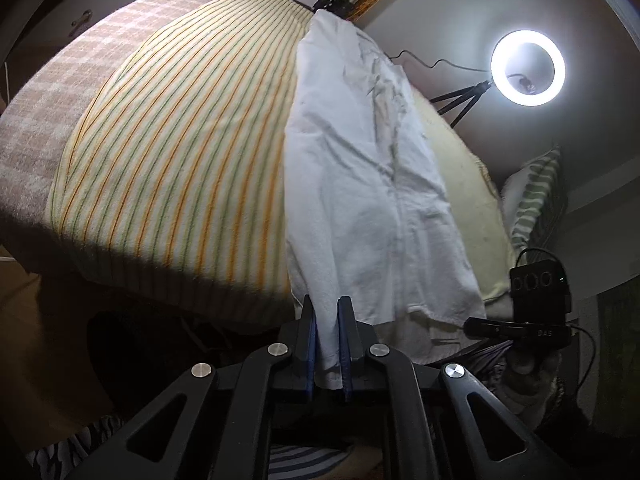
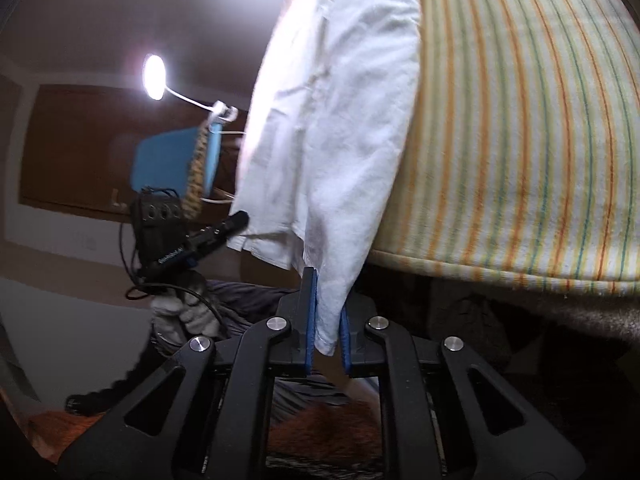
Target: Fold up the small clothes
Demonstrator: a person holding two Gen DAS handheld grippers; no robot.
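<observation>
A white garment (image 1: 360,184) lies lengthwise on a bed covered by a striped cream sheet (image 1: 180,140), its near end hanging over the bed's edge. My left gripper (image 1: 328,312) is shut on the garment's near left corner, white cloth pinched between the blue pads. In the right wrist view the same white garment (image 2: 332,120) drapes toward me, and my right gripper (image 2: 328,292) is shut on its other near corner. The right gripper (image 1: 520,328) also shows at the right of the left wrist view, and the left gripper (image 2: 224,228) at the left of the right wrist view.
A lit ring light (image 1: 528,68) on a tripod stands beyond the bed on the right, with a striped pillow (image 1: 536,196) below it. A checked blanket (image 1: 60,92) lies under the sheet at the far left. A small lamp (image 2: 154,76) and a blue chair (image 2: 172,164) stand beside the bed.
</observation>
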